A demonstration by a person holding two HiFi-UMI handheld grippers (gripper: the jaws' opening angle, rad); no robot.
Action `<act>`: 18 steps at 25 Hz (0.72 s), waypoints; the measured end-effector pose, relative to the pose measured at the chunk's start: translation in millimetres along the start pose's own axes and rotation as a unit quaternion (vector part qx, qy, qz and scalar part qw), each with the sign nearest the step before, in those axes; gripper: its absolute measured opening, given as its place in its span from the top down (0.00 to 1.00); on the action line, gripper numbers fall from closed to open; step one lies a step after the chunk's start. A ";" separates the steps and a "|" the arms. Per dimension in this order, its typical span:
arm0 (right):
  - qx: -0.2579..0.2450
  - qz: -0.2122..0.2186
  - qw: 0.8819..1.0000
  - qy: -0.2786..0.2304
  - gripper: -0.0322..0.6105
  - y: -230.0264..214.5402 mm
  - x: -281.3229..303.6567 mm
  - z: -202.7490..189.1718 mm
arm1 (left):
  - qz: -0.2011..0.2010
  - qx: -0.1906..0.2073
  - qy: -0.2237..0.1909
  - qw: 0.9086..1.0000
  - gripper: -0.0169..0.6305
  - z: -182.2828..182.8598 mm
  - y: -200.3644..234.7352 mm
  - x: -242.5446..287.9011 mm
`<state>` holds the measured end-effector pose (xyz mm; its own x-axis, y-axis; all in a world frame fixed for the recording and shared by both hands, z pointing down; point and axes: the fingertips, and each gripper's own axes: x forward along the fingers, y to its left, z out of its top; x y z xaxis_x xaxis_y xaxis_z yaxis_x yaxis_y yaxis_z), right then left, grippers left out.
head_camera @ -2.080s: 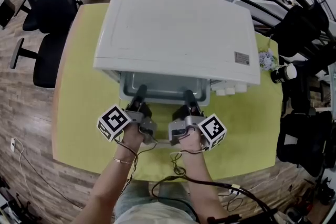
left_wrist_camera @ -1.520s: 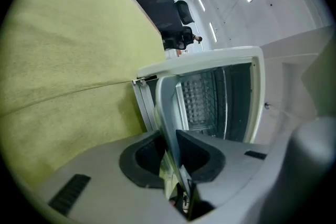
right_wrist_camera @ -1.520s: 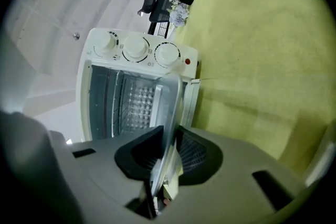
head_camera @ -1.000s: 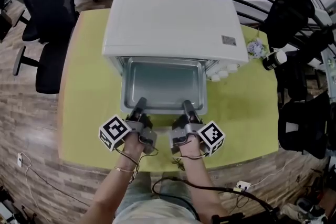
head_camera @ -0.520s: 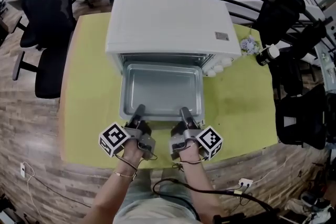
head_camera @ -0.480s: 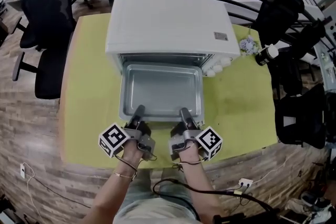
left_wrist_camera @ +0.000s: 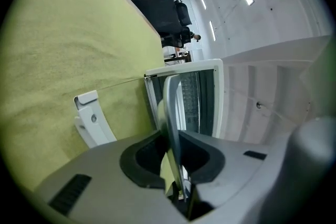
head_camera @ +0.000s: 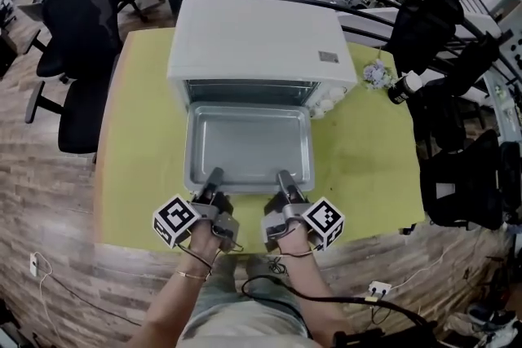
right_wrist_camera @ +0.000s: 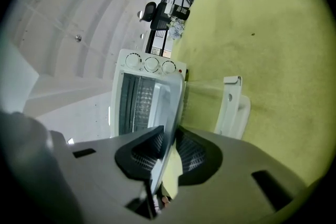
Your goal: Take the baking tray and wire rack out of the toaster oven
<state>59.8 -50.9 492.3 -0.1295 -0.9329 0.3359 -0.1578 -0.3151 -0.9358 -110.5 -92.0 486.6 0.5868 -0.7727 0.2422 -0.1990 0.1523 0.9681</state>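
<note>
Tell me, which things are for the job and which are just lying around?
For the job:
- tray, gripped at its near rim by the left gripper and the right gripper
- oven

Just lying about:
- chair beside the table
- bottle at the table's far right edge
</note>
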 end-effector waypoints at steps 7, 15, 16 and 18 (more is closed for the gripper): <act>0.004 -0.005 1.000 -0.008 0.84 -4.2 -25.4 12.8 | 0.003 0.013 0.012 1.000 0.89 -24.5 -10.2 -4.0; 0.008 -0.011 0.999 -0.052 0.84 -13.5 -58.5 46.7 | -0.005 0.021 0.057 0.998 0.89 -67.0 -19.6 10.4; 0.010 -0.012 0.998 -0.058 0.84 -15.0 -62.7 51.4 | -0.005 0.022 0.064 0.998 0.89 -72.9 -20.6 12.7; 0.013 -0.015 0.997 -0.073 0.84 -17.8 -72.1 61.4 | -0.007 0.024 0.079 0.997 0.89 -85.4 -23.3 17.9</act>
<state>132.1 11.3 478.2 0.0188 -0.9375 0.3473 -0.1332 -0.3467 -0.9285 -28.3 -56.8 473.8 0.7050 -0.6678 0.2389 -0.2242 0.1097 0.9683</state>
